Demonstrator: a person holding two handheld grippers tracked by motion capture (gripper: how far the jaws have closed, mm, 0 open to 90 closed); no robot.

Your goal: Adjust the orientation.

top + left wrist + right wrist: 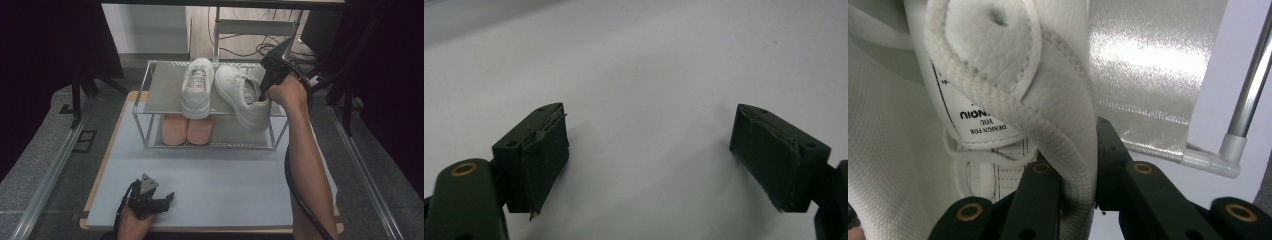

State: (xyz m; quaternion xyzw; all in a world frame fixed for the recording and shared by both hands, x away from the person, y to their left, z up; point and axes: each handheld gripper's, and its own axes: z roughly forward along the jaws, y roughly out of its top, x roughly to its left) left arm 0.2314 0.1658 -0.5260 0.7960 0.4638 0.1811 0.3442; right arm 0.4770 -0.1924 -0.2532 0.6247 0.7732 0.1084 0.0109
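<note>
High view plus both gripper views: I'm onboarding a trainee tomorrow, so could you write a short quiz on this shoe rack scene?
1. True or false: the right gripper is shut on the collar of the white leather sneaker on the right.
2. Which shelf of the two-tier metal shoe rack holds the pair of pink slippers? A upper, B lower.
3. Fill in: the left gripper rests over the pale grey table mat with its jaws ____.

Key: 1 true, it pinches the collar near the heel. 2 B; the other white leather sneaker sits on the upper shelf. 3 open, with nothing between them.
</note>
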